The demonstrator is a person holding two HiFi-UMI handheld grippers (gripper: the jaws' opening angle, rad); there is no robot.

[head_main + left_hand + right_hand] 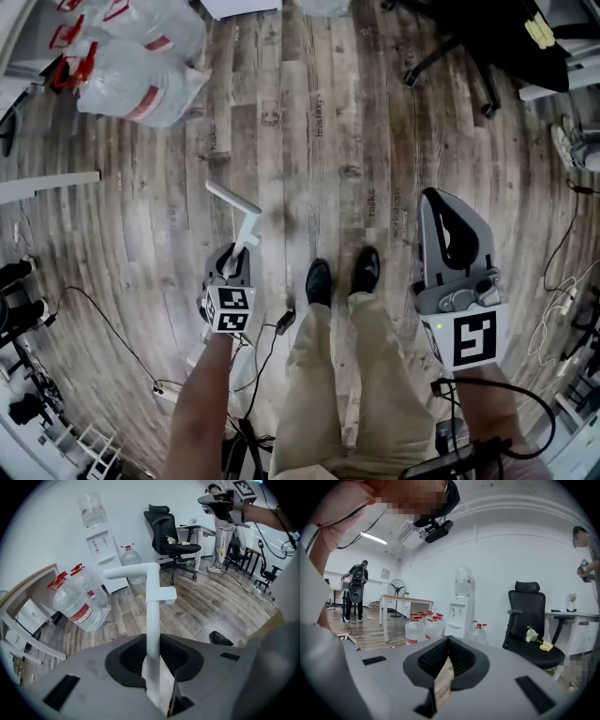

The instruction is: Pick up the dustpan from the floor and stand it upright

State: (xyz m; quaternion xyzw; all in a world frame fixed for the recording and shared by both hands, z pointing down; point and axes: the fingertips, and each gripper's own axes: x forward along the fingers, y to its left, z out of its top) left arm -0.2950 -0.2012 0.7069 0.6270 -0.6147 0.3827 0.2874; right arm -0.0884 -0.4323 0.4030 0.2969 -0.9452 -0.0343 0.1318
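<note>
Left gripper view: my left gripper [152, 660] clamps the dustpan handle [153, 613], pole near vertical. Right gripper [446, 660] closed, empty. Next, I judge: lower it straight, release gently.

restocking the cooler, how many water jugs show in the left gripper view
4: a top jug on the dispenser, a floor jug beside it, and a near jug with a rear jug behind it at left. Others may be hidden.
</note>
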